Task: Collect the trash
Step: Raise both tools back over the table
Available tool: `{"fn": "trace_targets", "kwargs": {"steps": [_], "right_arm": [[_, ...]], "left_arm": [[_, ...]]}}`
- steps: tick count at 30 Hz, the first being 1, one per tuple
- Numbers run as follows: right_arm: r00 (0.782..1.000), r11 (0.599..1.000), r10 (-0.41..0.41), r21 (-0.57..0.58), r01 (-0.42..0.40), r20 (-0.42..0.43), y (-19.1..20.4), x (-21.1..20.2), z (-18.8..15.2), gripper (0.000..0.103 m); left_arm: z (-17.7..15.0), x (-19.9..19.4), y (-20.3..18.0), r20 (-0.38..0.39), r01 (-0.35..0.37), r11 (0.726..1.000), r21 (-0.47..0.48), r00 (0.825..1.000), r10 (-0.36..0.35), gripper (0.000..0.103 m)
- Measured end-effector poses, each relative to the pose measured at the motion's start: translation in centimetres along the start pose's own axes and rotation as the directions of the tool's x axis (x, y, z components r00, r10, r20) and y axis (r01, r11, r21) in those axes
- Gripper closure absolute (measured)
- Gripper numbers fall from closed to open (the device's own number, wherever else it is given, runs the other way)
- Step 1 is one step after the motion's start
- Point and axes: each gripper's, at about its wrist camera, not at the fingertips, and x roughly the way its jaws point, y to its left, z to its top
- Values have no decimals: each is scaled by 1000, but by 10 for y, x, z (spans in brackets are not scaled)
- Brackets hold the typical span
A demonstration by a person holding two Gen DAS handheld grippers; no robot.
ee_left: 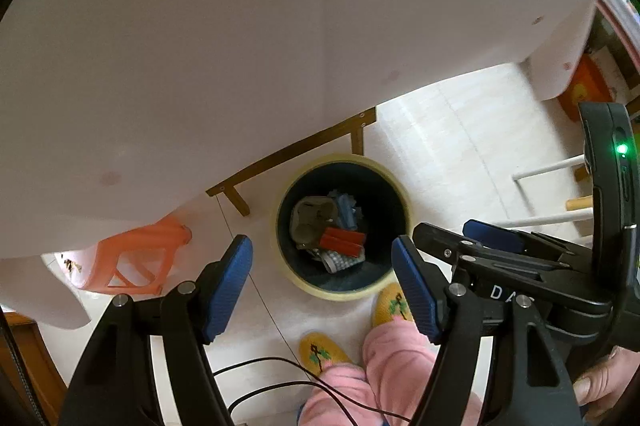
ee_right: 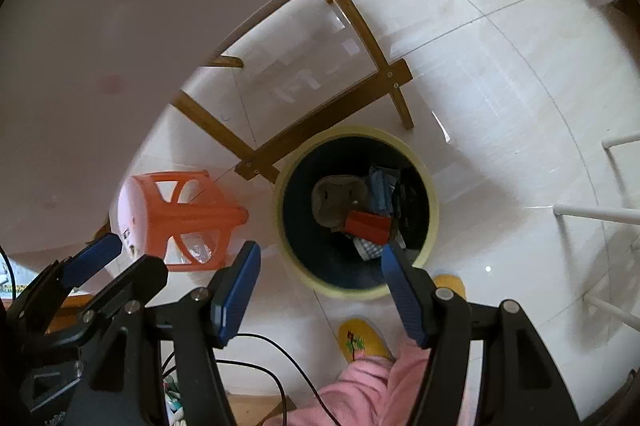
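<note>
A round bin with a pale yellow rim (ee_left: 340, 296) (ee_right: 352, 292) stands on the tiled floor right below both grippers. Inside lie a red box (ee_left: 342, 242) (ee_right: 368, 226), a grey moulded carton (ee_left: 312, 218) (ee_right: 336, 198), blue packaging (ee_left: 346, 212) (ee_right: 380, 190) and other scraps. My left gripper (ee_left: 320, 250) (ee_right: 124, 258) hangs open above the bin, nothing between its blue pads. Beside it, my right gripper (ee_right: 320, 258) (ee_left: 460, 232) is open too, also with nothing in it.
A table under a white cloth (ee_left: 240, 46) fills the upper left, its wooden leg frame (ee_right: 320, 122) next to the bin. An orange plastic stool (ee_right: 184, 218) (ee_left: 136, 262) lies left of it. The person's yellow slippers (ee_left: 320, 352), pink trousers and a black cable (ee_right: 256, 338) are below. A white rack (ee_right: 592, 214) stands right.
</note>
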Motion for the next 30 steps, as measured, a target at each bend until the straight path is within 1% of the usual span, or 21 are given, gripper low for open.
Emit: {"fn": "trace_targets", "kwargs": {"steps": [4,6,7,9,11,15,18,22,25,28,30], "right_arm": [[1000,1000,2,-18,-2,1,17,-38,-6,40],[1000,999,3,-36,-2,9,28,-60,-8,40],[1000,999,4,-47,-3,17,35,-73,-10,40],[999,998,-2,-70,4,32,49,-97,-13,40],[999,996,-2,-94,7,48,64,-121,-16,40],[997,989,10,-148,2,82,91,-163,-19,40],[991,979,8,-203,19,133,114,-195,-21,39],[975,964,14,-260,46,222,143,-231,-19,39],[955,949,13,-304,81,295,163,-257,-13,39],[932,933,18,-340,114,362,180,-279,-7,39],[918,927,25,-353,126,395,188,-291,-1,39]], "left_arm": [[-3,-50,1,4,28,1000,7,1000,-28,32],[-4,-78,2,21,46,999,16,999,-46,31],[-4,-93,3,35,53,998,21,998,-54,30],[-3,-121,7,68,60,998,27,996,-62,23],[-1,-146,10,95,69,997,29,993,-71,18],[7,-194,22,146,99,995,26,984,-101,16],[15,-225,31,196,103,994,29,975,-107,14],[29,-264,41,281,101,994,41,954,-108,14],[37,-293,50,337,96,994,44,936,-105,14],[46,-315,61,370,114,993,33,922,-118,14],[52,-324,69,377,125,992,11,918,-119,14]]}}
